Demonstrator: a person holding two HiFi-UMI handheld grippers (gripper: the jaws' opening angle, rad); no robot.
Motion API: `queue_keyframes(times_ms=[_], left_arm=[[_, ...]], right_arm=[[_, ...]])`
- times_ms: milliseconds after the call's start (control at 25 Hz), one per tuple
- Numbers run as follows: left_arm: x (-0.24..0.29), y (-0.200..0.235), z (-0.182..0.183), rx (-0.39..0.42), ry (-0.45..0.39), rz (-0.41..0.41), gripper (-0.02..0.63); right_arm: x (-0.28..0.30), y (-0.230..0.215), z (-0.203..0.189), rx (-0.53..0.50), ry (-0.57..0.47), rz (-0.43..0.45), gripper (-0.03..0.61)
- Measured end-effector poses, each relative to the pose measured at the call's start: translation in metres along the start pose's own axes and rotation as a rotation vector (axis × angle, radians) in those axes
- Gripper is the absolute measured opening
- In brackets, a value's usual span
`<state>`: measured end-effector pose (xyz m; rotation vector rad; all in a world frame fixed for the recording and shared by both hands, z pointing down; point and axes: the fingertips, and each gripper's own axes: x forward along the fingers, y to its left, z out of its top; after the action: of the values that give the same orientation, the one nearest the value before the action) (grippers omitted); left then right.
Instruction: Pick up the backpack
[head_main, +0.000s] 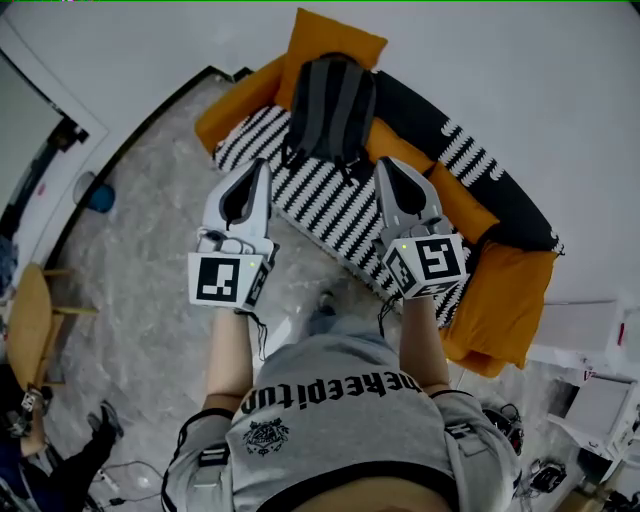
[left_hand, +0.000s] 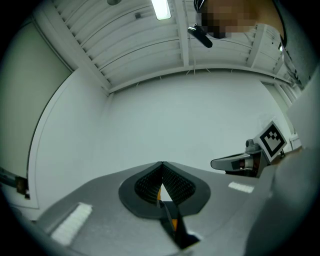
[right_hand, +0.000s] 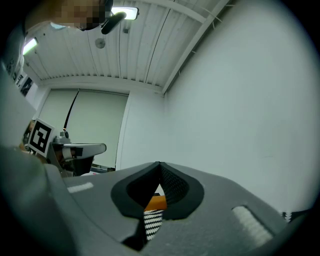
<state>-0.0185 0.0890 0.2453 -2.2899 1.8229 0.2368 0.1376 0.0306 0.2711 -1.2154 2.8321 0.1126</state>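
A dark grey backpack (head_main: 332, 105) stands upright against the back of a black-and-white striped sofa (head_main: 320, 205), in the head view. My left gripper (head_main: 262, 165) is held out in front of the sofa, a little to the left of the backpack and short of it; its jaws meet at the tip with nothing between them. My right gripper (head_main: 383, 163) is level with it on the backpack's right side, also shut and empty. The left gripper view shows my left gripper (left_hand: 162, 163) closed, aimed at the white wall. In the right gripper view my right gripper (right_hand: 159, 163) is closed too.
Orange cushions lie on the sofa: one (head_main: 330, 40) behind the backpack, another (head_main: 505, 290) at the right end. A wooden chair (head_main: 25, 325) and a blue object (head_main: 100, 195) stand at the left on the marble floor. White boxes (head_main: 590, 400) sit at the lower right.
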Motion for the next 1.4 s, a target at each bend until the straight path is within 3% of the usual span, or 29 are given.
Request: queue_keyframes(times_ms=[160,440,560,1400], left_arm=[[0.026,0.002,-0.001,0.013,-0.022,0.009,0.020],[0.046,0.004,-0.017,0.034,0.040,0.015,0.020],[0.052,0.015,-0.018,0.022,0.026,0.025,0.020],[0.162,0.122,-0.045,-0.012,0.024,-0.131,0.020]], right_arm=[[0.019,-0.019,-0.001,0.006,-0.010,0.017,0.002],[0.044,-0.032,-0.009,0.020,-0.006,0.041,0.002],[0.055,-0.035,-0.009,0.018,-0.008,0.040,0.002],[0.181,-0.055,-0.018,0.030,-0.003,-0.121,0.002]])
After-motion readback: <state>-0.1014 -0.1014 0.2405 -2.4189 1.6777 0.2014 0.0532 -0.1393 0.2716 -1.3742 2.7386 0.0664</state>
